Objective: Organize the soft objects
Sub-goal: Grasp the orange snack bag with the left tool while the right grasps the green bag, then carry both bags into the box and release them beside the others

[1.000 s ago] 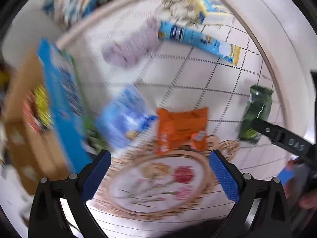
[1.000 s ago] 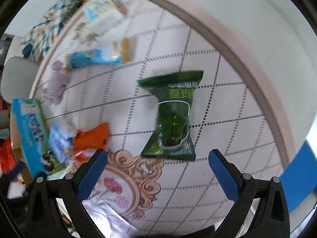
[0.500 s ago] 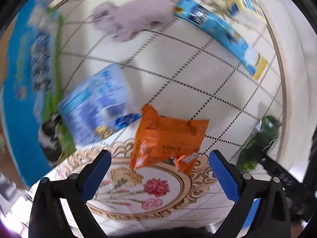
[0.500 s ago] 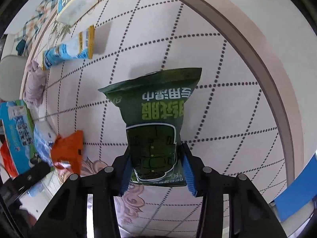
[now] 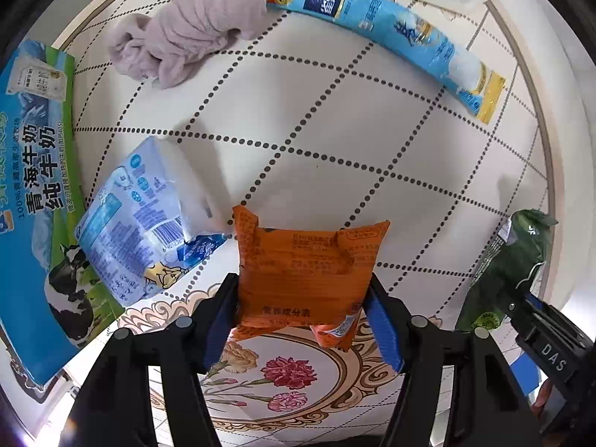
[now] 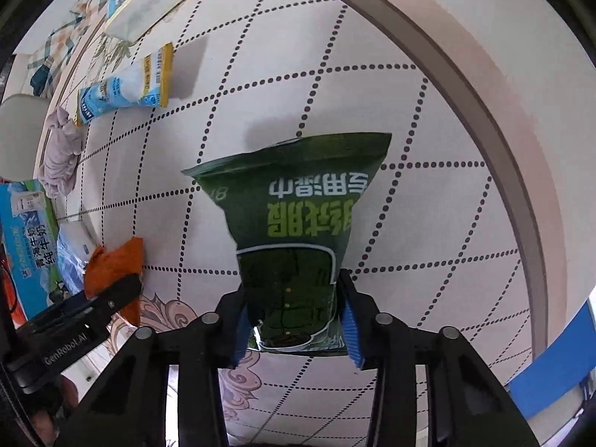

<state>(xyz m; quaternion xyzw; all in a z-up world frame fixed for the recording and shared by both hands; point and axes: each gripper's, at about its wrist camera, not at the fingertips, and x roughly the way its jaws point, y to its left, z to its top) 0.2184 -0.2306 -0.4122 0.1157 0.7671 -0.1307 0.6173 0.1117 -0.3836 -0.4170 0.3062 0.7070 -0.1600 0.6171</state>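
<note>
Left wrist view shows a flat, crinkled orange foil packet (image 5: 305, 272) lying on the white surface (image 5: 335, 119) with its dotted diamond grid. The left hand-held gripper (image 5: 303, 320) has its blue pads pressed against both sides of this packet, pinching its near end; half a second ago these pads were spread wide and touched nothing. Just beside the packet lies a glossy light-blue plastic pouch (image 5: 145, 223), then a blue and green cardboard milk carton box (image 5: 33, 193). Farther away rest a soft wrinkled lilac cloth (image 5: 190, 33) and a long sky-blue sachet (image 5: 387, 33).

On the right wrist view, the right hand-held gripper (image 6: 296, 320) is clamped on the bottom of a shiny dark green snack bag (image 6: 294, 216), as before, and the bag's far end appears raised off the surface.
</note>
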